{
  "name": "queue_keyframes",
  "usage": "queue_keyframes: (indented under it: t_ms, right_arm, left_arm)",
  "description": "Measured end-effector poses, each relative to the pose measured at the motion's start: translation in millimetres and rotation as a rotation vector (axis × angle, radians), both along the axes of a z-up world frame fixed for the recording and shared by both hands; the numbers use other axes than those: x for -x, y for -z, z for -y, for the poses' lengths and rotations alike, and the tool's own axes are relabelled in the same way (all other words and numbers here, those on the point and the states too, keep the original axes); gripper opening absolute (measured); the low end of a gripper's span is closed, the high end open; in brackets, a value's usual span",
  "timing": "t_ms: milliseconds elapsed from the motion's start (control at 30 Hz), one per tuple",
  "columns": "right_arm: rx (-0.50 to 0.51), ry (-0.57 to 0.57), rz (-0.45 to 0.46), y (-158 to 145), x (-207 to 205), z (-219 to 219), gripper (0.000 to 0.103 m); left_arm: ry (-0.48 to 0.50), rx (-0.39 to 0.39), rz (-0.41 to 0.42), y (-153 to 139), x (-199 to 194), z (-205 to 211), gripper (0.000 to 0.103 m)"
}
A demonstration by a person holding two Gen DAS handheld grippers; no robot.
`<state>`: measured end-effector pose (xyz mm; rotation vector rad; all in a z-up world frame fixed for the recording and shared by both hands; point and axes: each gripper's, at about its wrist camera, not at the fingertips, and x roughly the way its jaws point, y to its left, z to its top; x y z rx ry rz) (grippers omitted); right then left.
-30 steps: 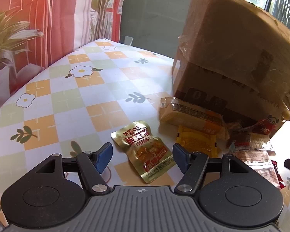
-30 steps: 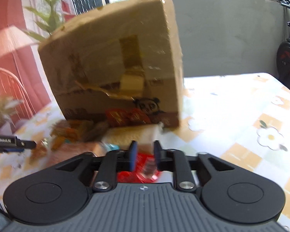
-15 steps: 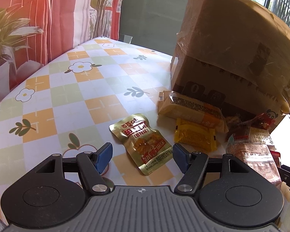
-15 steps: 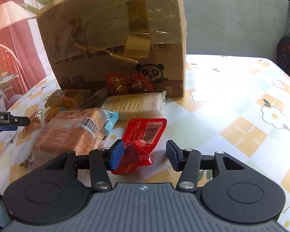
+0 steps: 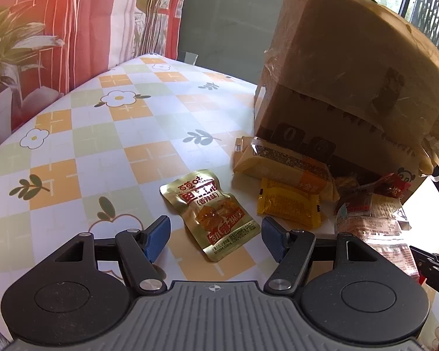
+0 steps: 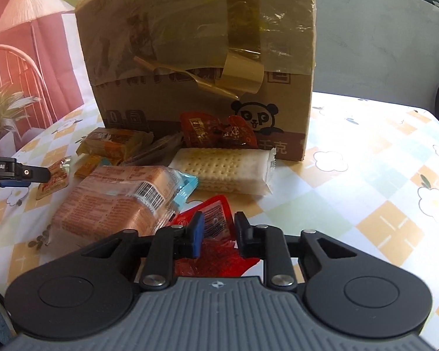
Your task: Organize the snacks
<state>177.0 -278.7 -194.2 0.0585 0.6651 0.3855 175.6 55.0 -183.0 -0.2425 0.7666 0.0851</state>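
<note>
Snack packets lie on the checked tablecloth (image 5: 102, 152) in front of a taped cardboard box (image 6: 190, 44). My right gripper (image 6: 218, 229) is closing its jaws on a red packet (image 6: 216, 219), which sits crumpled between the blue pads. A big orange pack with a blue end (image 6: 117, 201) lies just left of it, and a white cracker pack (image 6: 222, 166) lies behind. My left gripper (image 5: 216, 234) stands open over a gold pouch (image 5: 210, 213) whose near end lies between the fingers, untouched.
A yellow packet (image 5: 286, 204) and an orange-wrapped bar (image 5: 281, 166) lie beside the box (image 5: 351, 87). Two red snacks (image 6: 216, 131) lean on the box front. A potted plant (image 5: 11, 46) and a red curtain stand past the left table edge.
My right gripper moved slightly forward and down over the red packet, opened, then narrowed its jaws around it. The left gripper stayed still and open.
</note>
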Motion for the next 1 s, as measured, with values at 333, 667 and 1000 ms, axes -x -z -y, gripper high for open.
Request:
queue_keyframes:
  t_ms: [333, 667, 1000]
  right_arm:
    - [-0.050, 0.003, -0.008, 2, 1, 7, 0.014]
    - [-0.077, 0.007, -0.016, 3, 2, 9, 0.014]
    - [-0.099, 0.010, -0.024, 3, 2, 11, 0.014]
  left_arm:
    - [-0.074, 0.009, -0.003, 4, -27, 1, 0.071]
    - [-0.101, -0.160, 0.014, 11, -51, 18, 0.071]
    - [-0.027, -0.197, 0.036, 9, -37, 5, 0.045]
